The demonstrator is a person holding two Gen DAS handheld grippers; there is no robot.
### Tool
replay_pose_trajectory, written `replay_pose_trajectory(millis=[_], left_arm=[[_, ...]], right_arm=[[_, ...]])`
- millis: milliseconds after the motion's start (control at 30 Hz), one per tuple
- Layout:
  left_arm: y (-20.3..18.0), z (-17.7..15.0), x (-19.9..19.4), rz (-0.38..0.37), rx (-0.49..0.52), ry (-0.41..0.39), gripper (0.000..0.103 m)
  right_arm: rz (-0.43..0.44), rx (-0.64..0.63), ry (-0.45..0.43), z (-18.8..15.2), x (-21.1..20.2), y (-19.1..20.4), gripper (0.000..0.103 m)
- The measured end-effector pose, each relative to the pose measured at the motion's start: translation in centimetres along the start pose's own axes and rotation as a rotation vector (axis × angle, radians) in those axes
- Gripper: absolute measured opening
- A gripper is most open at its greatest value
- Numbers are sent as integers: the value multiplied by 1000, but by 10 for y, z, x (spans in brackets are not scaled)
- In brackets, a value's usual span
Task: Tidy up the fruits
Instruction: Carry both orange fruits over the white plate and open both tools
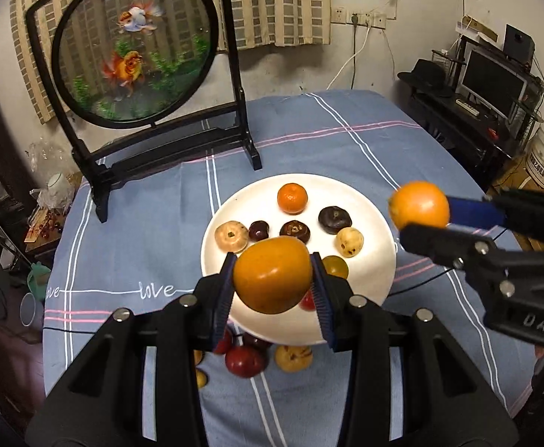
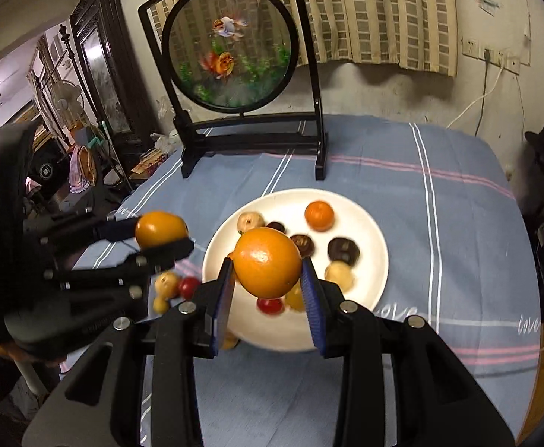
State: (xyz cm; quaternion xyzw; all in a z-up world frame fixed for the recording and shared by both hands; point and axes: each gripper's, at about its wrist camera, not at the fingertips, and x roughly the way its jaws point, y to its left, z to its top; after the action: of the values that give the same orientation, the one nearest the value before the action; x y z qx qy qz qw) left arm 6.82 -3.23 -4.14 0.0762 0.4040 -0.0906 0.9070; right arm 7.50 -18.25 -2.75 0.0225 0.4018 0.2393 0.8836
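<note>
Over the near rim of the white plate [image 1: 378, 238] my left gripper [image 1: 272, 260] is shut on a smooth orange-yellow fruit [image 1: 272, 275]. To its right my right gripper [image 1: 421, 216] is shut on a round orange [image 1: 419, 205] above the plate's right edge. The right wrist view shows that orange [image 2: 267, 262] between the blue pads of the right gripper [image 2: 268, 260], with the left gripper [image 2: 162, 236] and its fruit [image 2: 161, 229] off to the left of the plate [image 2: 367, 234]. A tangerine [image 1: 292, 197] and several small dark, pale and red fruits lie on the plate.
A few loose fruits, one red [image 1: 245, 361] and one yellow [image 1: 293, 357], lie on the blue striped tablecloth [image 1: 309, 141] by the plate's near edge. A round goldfish screen on a black stand [image 1: 134, 48] stands at the back. A desk with a monitor [image 1: 492, 82] is right of the table.
</note>
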Motion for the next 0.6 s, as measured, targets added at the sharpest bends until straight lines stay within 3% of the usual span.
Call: replay_pose_trajectory(millis=[600], left_arm=[[5, 14, 94, 40, 30, 133, 40]], right_arm=[[12, 3, 109, 16, 84, -32, 36]])
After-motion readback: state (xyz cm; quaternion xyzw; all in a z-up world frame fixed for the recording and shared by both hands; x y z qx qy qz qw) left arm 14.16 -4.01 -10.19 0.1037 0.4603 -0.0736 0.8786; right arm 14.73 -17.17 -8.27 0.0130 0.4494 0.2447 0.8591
